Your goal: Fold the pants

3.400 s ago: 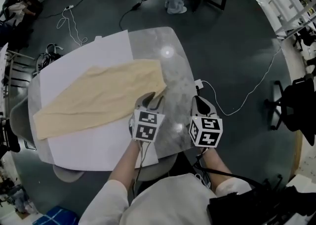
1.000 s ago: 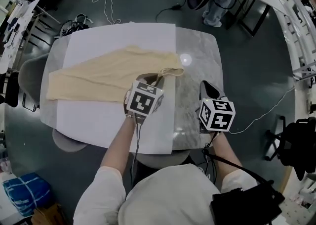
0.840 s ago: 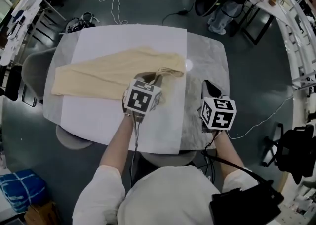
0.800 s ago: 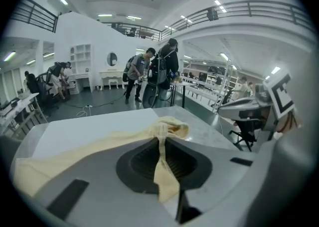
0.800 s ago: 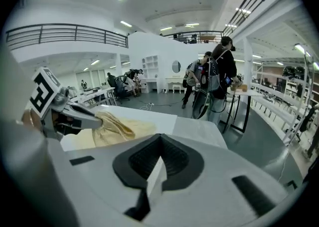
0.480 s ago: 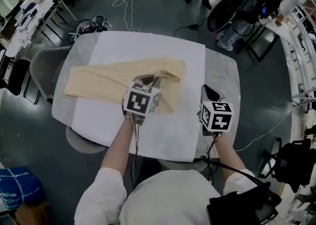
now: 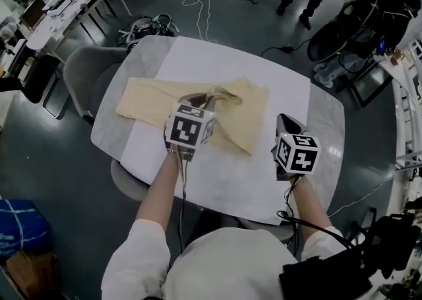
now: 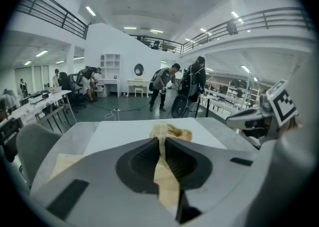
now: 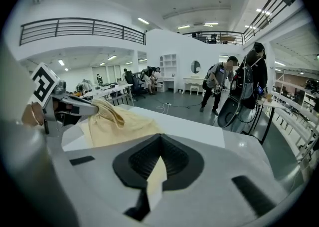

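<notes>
pants (image 7: 158, 97): cream fabric, lying on a white sheet (image 7: 217, 180) that covers most of the grey tabletop (image 7: 326, 135). the long leg section runs away to the left of the left tongs (image 7: 208, 98). the wider end spreads between the two tongs, and its lower corner points back toward the person (image 7: 224, 266), ending just short of the right tongs (image 7: 282, 119).

left tongs: closed on the pants. the left gripper view shows a fold of cream cloth pinched between the jaws along their length, with a small gathered bunch standing out just past the tips. the gripped fold is raised off the sheet, and the cloth slopes down from it.

right tongs: jaws together. the right gripper view shows a narrow cream strip (image 9: 155, 178) clamped between them, ending at the tips. whether this strip belongs to the pants cannot be told: in the head view a band of bare white sheet separates the tips from the nearest pants edge.

relative position: the two tongs are side by side and well apart, both angled down and away from the person. the right tongs are over the sheet near its right edge.

surroundings: a grey chair (image 7: 82, 74) stands beyond the leg end, far to the left of the left tongs. cables (image 7: 198, 2) lie on the floor ahead of both tongs, and several people (image 8: 164, 84) stand farther off.
</notes>
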A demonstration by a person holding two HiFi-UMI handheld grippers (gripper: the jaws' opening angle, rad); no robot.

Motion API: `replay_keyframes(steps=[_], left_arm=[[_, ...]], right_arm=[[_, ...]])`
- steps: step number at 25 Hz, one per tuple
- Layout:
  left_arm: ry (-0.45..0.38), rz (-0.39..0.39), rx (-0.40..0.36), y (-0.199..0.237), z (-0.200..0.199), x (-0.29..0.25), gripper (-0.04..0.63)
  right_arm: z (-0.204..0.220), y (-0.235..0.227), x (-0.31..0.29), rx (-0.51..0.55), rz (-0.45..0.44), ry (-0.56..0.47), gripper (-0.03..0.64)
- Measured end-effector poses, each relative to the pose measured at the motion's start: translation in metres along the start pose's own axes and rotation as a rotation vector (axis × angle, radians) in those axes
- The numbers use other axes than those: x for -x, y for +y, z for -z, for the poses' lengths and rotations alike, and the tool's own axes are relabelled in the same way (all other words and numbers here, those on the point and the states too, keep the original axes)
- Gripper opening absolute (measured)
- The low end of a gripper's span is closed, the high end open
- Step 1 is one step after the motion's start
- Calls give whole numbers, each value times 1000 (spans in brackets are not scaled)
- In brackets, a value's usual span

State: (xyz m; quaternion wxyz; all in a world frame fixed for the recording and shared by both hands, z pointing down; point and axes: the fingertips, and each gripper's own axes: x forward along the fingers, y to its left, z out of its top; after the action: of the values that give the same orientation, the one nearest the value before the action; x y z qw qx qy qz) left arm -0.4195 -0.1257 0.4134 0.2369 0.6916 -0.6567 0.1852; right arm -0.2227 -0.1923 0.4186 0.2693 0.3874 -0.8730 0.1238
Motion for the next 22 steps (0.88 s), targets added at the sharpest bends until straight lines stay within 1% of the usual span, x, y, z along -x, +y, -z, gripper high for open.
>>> replay_keyframes(steps=[5,10,17,22], left_arm=[[5,-69,15,71,11,20,34],[-4,-131,60,135,16,44,34],[16,-210,120,206,40,65,34],[-23,-283,187,260,42,87,34]], right_arm=[[-1,52,-32,18,-46,32,-8],[-11,90,-62,32,-74,54,-8],[-15,133,-101,30,-100,68,-8],[-8,155,-119,13,-111,93,-8]])
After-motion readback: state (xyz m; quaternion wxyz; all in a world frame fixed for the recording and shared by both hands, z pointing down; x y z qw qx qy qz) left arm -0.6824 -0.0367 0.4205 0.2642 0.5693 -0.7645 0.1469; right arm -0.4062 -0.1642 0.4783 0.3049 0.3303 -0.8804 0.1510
